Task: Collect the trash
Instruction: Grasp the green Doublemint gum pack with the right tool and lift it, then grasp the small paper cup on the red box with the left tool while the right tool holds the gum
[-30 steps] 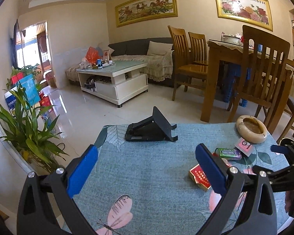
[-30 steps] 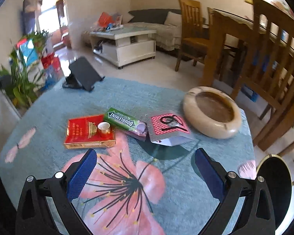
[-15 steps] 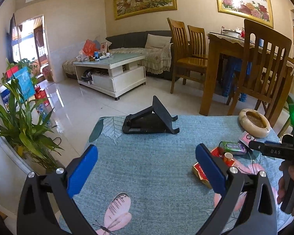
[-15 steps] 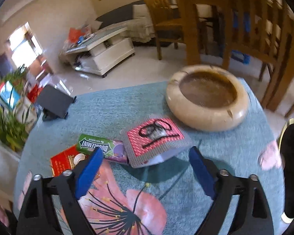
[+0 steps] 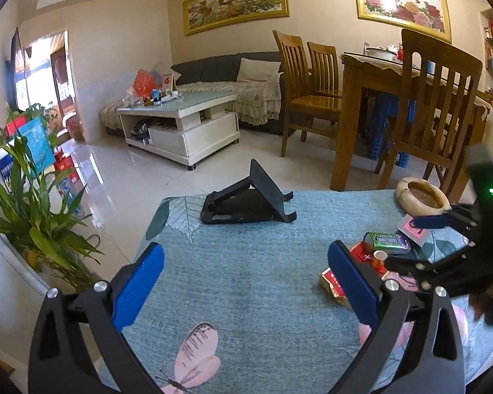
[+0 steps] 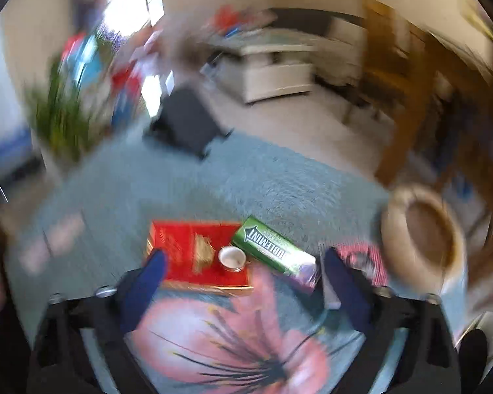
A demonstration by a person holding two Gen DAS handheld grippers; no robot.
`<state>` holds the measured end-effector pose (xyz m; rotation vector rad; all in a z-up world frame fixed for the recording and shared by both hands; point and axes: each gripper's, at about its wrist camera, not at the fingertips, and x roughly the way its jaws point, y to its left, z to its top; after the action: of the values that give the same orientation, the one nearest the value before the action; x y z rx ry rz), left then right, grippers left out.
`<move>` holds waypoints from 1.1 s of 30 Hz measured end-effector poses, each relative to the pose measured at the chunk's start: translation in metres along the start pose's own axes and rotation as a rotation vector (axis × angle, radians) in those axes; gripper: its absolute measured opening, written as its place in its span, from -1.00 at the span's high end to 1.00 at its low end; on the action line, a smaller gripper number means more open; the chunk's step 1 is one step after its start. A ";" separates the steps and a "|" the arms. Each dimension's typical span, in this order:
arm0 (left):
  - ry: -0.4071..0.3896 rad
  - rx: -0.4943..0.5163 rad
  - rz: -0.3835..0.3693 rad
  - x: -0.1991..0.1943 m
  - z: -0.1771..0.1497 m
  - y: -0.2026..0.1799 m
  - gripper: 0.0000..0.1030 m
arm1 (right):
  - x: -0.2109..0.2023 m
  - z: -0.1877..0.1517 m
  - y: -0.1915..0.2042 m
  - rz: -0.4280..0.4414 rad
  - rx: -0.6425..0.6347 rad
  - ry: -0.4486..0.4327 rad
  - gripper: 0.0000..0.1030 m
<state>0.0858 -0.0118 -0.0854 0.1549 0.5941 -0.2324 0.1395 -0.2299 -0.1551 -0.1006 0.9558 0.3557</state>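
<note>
On the teal flowered tablecloth (image 5: pixel 246 269) lie a red cigarette box (image 6: pixel 194 252) with a small bottle cap (image 6: pixel 232 257) on it, a green Doublemint gum pack (image 6: pixel 272 251) and a pink patterned packet (image 6: pixel 368 259). My right gripper (image 6: pixel 243 269) is open, low over the red box and cap, with the gum pack between its fingers; this view is blurred. My left gripper (image 5: pixel 243 272) is open and empty above the table's left half. The left wrist view also shows the red box (image 5: pixel 337 280), gum pack (image 5: pixel 387 241) and right gripper (image 5: pixel 410 243).
A beige ashtray (image 5: pixel 422 196) sits at the table's far right, a black phone stand (image 5: pixel 246 200) at the far edge. Wooden chairs (image 5: pixel 440 105) and a dining table stand beyond, a potted plant (image 5: pixel 33 216) at left, a white coffee table (image 5: pixel 180 121) further off.
My right gripper has swung left and down from over the pink packet to over the red box and gum pack. My left gripper has stayed nearly still.
</note>
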 end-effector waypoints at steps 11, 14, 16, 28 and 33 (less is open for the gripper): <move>0.023 -0.042 -0.042 0.016 -0.003 0.012 -0.94 | 0.011 0.009 -0.042 0.165 -0.197 0.122 -0.13; 0.028 -0.029 -0.055 0.021 -0.005 0.008 -0.94 | 0.025 0.008 -0.035 0.142 -0.269 0.188 -0.13; 0.029 -0.014 -0.078 0.025 -0.007 0.002 -0.94 | 0.034 0.009 -0.033 0.128 -0.278 0.224 -0.06; 0.015 0.149 -0.298 0.028 -0.005 -0.035 -0.94 | -0.049 -0.063 -0.038 0.243 0.084 0.024 0.40; 0.038 0.605 -0.480 0.054 -0.006 -0.097 -0.94 | -0.083 -0.120 -0.054 0.384 0.307 -0.171 0.40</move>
<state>0.1009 -0.1136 -0.1284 0.6037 0.5782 -0.8762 0.0206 -0.3304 -0.1610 0.3926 0.8471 0.5562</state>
